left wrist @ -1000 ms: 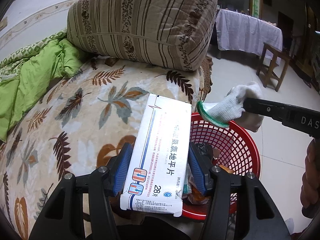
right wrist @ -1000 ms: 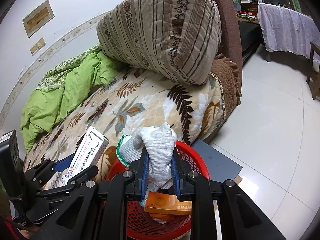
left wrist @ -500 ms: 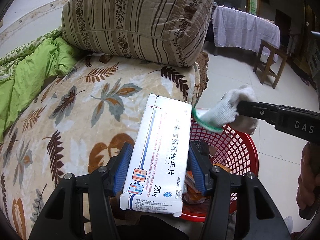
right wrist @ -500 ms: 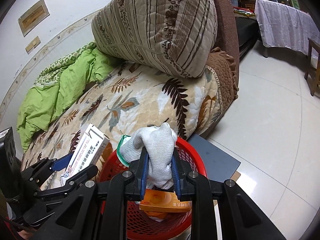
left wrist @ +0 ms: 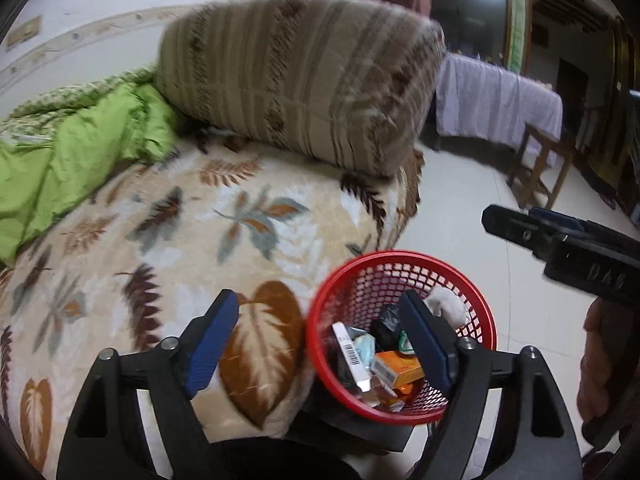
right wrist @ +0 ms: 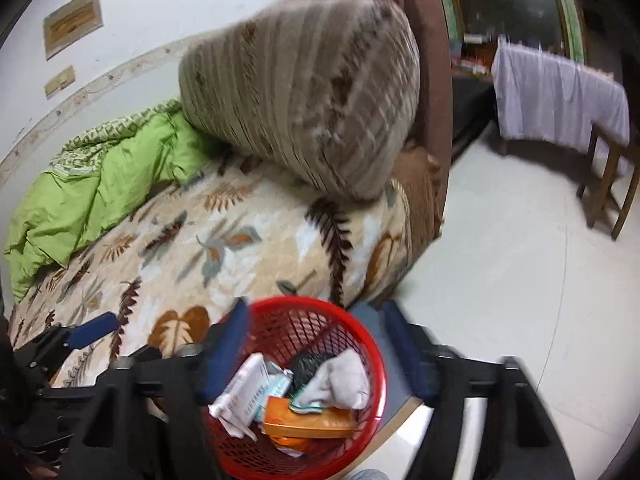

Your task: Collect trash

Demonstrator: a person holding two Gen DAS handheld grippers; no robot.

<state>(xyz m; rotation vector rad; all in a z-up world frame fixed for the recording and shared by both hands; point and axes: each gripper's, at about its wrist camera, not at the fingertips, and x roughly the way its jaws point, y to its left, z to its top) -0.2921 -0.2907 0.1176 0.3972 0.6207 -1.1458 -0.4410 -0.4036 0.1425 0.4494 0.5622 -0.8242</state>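
Note:
A red mesh basket [left wrist: 400, 255] [right wrist: 304, 302] stands on the floor against the bed's edge. Inside it lie the white medicine box [left wrist: 352, 354] [right wrist: 245, 392], the white glove [left wrist: 447, 305] [right wrist: 345, 379], an orange box [left wrist: 402, 368] [right wrist: 308, 421] and a black bag. My left gripper [left wrist: 320, 342] hovers above the basket, its jaws opening with nothing gripped between the blue pads. My right gripper [right wrist: 318, 345] hangs over the basket too, blurred, jaws opening and holding nothing. In the left wrist view the right gripper [left wrist: 560, 236] juts in from the right.
A leaf-patterned blanket [left wrist: 248, 216] covers the bed, with a striped pillow [left wrist: 296, 80] and a green quilt [left wrist: 72, 160] behind. A wooden stool [left wrist: 540, 168] and a cloth-draped table [right wrist: 560, 96] stand on the pale floor to the right. A grey board [right wrist: 394, 396] lies under the basket.
Both grippers have opened and lifted. The white box dropped from the left gripper and the glove from the right one; both now lie in the basket.

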